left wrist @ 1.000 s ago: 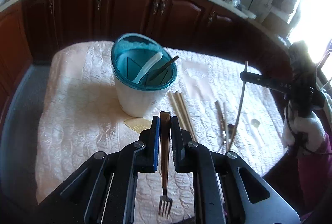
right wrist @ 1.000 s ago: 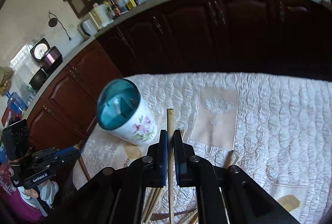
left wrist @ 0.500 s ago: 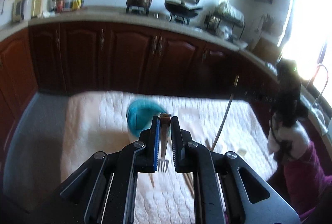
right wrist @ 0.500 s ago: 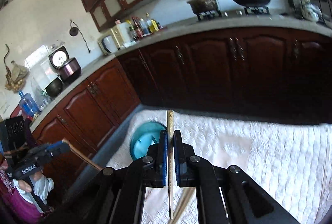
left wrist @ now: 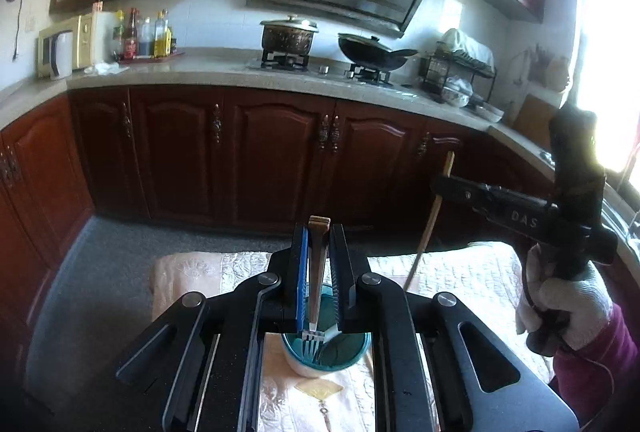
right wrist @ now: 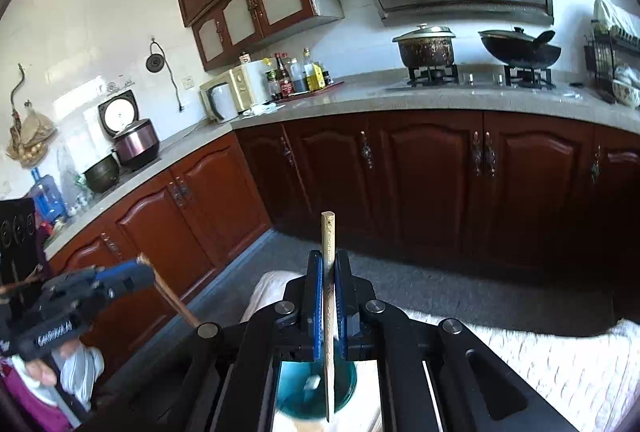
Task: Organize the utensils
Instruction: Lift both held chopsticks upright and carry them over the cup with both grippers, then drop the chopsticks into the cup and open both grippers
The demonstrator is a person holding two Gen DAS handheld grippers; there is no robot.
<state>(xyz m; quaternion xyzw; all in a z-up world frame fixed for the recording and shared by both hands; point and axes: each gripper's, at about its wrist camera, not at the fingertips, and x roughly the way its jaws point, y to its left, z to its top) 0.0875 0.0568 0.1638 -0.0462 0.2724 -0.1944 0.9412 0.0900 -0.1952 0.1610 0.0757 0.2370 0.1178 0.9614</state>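
A cream quilted cloth (left wrist: 472,274) covers the table before dark wooden cabinets (left wrist: 276,156).

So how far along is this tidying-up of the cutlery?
Partway, it seems. Done: the teal-rimmed holder on the cloth-covered table already has a white utensil inside. In hand: the left gripper is shut on a fork, tines down above the holder; the right gripper is shut on a single chopstick above it too. Left: dropping both in. Any other loose utensils are hidden behind the grippers.
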